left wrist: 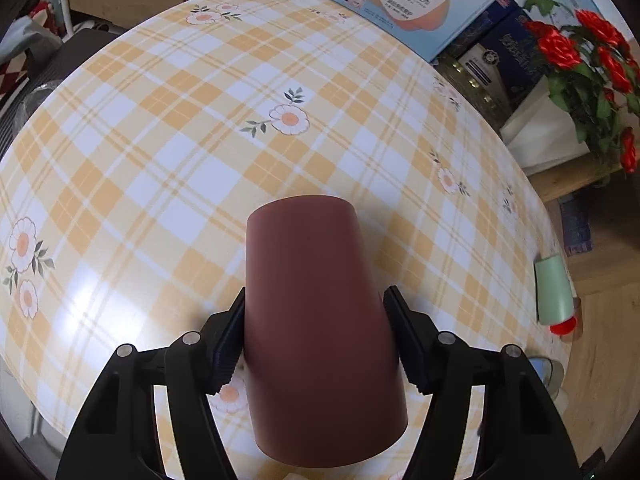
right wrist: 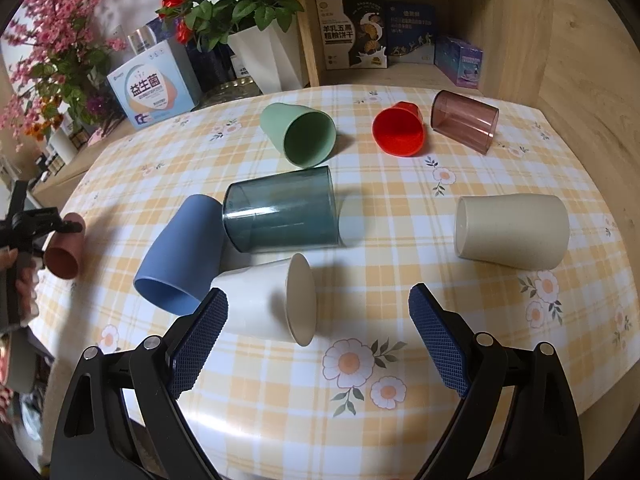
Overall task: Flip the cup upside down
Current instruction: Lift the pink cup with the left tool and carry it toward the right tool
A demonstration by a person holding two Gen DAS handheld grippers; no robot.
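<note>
My left gripper (left wrist: 316, 336) is shut on a brown cup (left wrist: 316, 320), pads on both its sides, held above the checked tablecloth (left wrist: 160, 140). The cup's closed base points away from me. In the right wrist view the same brown cup (right wrist: 64, 250) hangs tilted at the far left in the left gripper (right wrist: 60, 226), mouth toward the camera. My right gripper (right wrist: 318, 316) is open and empty, low over the table's near part. A white cup (right wrist: 260, 300) lies on its side just in front of it.
Several cups lie on their sides: blue (right wrist: 180, 256), dark clear teal (right wrist: 280, 212), green (right wrist: 298, 132), red (right wrist: 398, 130), clear mauve (right wrist: 464, 120), beige (right wrist: 514, 230). Boxes (right wrist: 154, 92), a flower pot (right wrist: 268, 56) and a wooden shelf (right wrist: 400, 20) stand behind the table.
</note>
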